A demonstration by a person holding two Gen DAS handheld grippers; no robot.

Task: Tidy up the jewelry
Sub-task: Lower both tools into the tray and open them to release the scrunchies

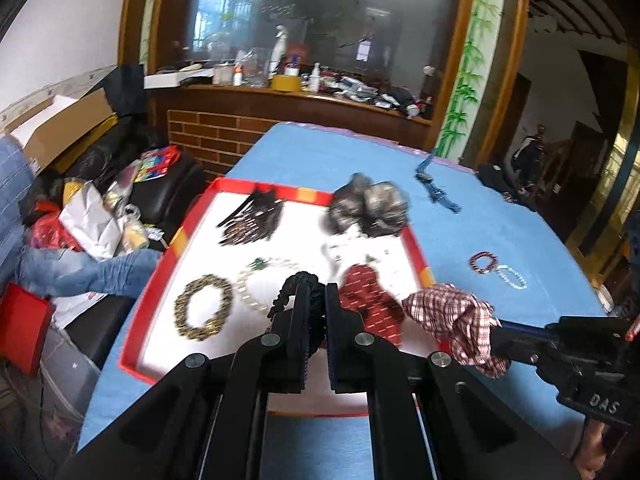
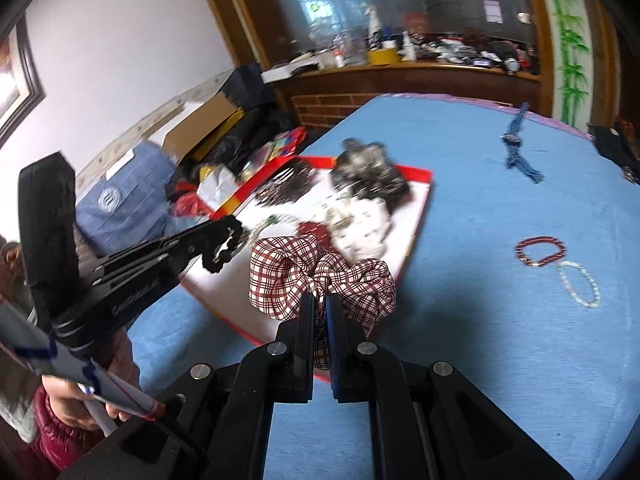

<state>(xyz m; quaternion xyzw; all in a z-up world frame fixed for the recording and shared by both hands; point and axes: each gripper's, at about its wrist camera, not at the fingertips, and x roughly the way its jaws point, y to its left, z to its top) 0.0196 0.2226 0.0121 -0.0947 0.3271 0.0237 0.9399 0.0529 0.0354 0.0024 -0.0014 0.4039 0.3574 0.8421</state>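
— Scrunchies in both grippers, then?

— Yes. The left gripper (image 1: 316,300) has its jaws pressed onto a black ruffled elastic hair tie (image 1: 298,294), which loops up over the left finger and hangs just above the red-rimmed shallow tray with a white floor (image 1: 148,300).

— And the right one?

— The right gripper (image 2: 320,308) pinches a red-and-white plaid fabric scrunchie (image 2: 320,276) between nearly closed jaws; the cloth bunches ahead of the fingertips, over the tray's near right edge (lifted or resting, I cannot tell).

— What lies beyond the left jaws?

— Just left of them, a gold-and-black chain bracelet (image 1: 204,306) and a pale bead bracelet (image 1: 260,284); just right, a dark red patterned fabric piece (image 1: 370,304). Farther ahead, a black beaded fringe piece (image 1: 252,220) and a grey furry scrunchie (image 1: 368,206) on the far rim.

— Outside the tray?

— Right of the right jaws, on the blue tablecloth (image 2: 480,340), a dark red bead bracelet (image 2: 540,252) touches a clear bead bracelet (image 2: 580,284); a blue tasselled cord (image 2: 518,148) lies well ahead.
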